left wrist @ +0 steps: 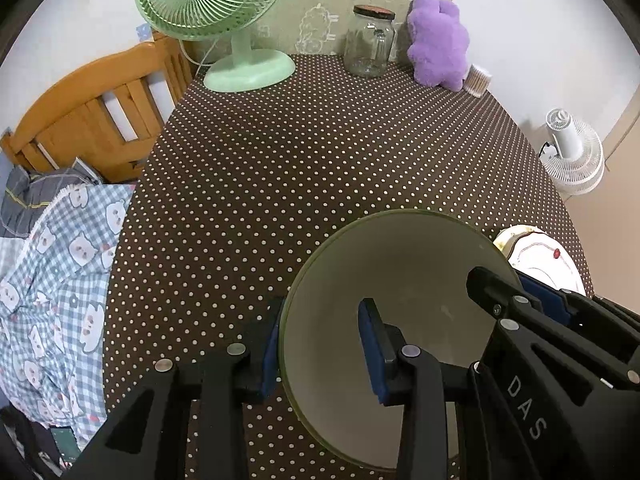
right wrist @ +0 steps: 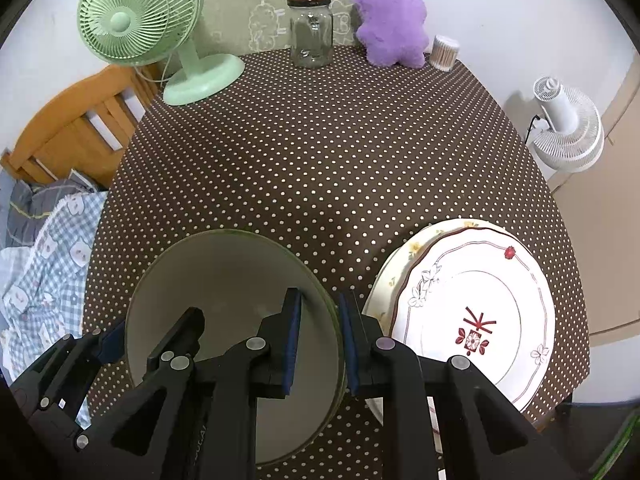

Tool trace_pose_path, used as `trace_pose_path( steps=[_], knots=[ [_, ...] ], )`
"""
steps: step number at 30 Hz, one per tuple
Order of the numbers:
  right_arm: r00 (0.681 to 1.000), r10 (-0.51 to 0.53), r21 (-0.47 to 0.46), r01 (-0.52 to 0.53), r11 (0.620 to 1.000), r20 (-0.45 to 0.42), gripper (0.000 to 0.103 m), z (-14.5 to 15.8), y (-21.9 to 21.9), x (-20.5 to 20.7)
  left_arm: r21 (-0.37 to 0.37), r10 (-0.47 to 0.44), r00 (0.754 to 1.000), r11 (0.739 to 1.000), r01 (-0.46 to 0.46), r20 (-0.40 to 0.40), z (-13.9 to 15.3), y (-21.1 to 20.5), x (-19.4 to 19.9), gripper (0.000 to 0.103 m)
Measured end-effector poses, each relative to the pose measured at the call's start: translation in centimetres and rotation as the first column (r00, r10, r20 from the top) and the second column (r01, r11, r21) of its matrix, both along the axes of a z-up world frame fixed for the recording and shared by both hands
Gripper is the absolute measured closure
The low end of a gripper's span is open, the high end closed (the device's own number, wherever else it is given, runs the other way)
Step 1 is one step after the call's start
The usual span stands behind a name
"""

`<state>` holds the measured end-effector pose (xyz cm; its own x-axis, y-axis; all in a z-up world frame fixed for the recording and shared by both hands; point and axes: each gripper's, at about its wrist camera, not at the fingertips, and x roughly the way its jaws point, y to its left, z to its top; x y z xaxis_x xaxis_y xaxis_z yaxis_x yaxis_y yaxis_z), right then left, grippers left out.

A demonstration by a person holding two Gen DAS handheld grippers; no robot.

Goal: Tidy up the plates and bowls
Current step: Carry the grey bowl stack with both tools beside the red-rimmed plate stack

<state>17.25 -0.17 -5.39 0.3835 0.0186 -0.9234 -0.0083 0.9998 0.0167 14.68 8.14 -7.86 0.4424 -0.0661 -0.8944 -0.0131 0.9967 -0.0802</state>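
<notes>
Both claws hold one thing: a round olive-green glass plate with a pale matte face [left wrist: 400, 280], gripped on opposite rims. Left claw [left wrist: 320, 344] is clamped narrow on the plate's left edge, one blue pad outside the rim and one on the face. Right claw [right wrist: 320, 344] is clamped narrow on its right edge the same way. The plate looks tilted, near edge toward the cameras, low over the brown white-dotted table [left wrist: 300, 160]; whether it touches the cloth I cannot tell.

Progress, as a judgement: partly done. A white plate with red flower print and scalloped rim [right wrist: 472, 320] already lies on a cream plate with yellow flower print [right wrist: 390, 276] at the right near corner, so a stack exists. The green plate sits just left of that stack, not on it. What is left is probably to set it down or add it to the pile. No bowls in either view, so the bowl part cannot be judged.

Hidden or unclear: the plate's near edge is behind the claw bodies. The cream plate is mostly covered, only a crescent showing. The stack's near side is cut off by the right claw.

Far edge, untouched: mint-green desk fan [right wrist: 128, 28], clear glass jar with dark lid [right wrist: 311, 32], purple plush toy [right wrist: 390, 20], tub of cotton swabs [right wrist: 445, 53].
</notes>
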Motion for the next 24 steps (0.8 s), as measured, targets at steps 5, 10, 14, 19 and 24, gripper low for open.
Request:
trace_pose_path(
  steps=[5, 10, 14, 19, 24],
  knots=[
    [1.0, -0.001, 0.008, 0.001, 1.0, -0.004, 0.08, -0.4, -0.1, 0.2, 0.016, -0.006, 1.0, 1.0, 0.005, 0.022, 0.0, -0.3, 0.0, 0.068],
    [1.0, 0.015, 0.011, -0.015, 1.0, -0.006, 0.08, -0.5, 0.1, 0.5, 0.026, 0.002, 1.0, 1.0, -0.003, 0.022, 0.0, -0.5, -0.1, 0.068],
    [0.999, 0.039, 0.048, -0.038, 0.998, -0.008, 0.077, -0.5, -0.4, 0.2, -0.003, -0.004, 1.0, 1.0, 0.004, 0.023, 0.1, -0.2, -0.7, 0.062],
    [0.997, 0.076, 0.13, -0.077, 0.988, 0.016, 0.077, 0.2, -1.6, 0.0, -0.02, -0.017, 0.998, 1.0, 0.018, 0.055, 0.9, 0.3, -0.9, 0.035],
    [0.996, 0.085, 0.194, -0.088, 0.977, 0.025, 0.045, 0.3, -2.2, 0.4, -0.022, -0.035, 0.997, 0.999, 0.037, 0.069, 1.2, 0.5, -0.7, 0.023]
  ],
)
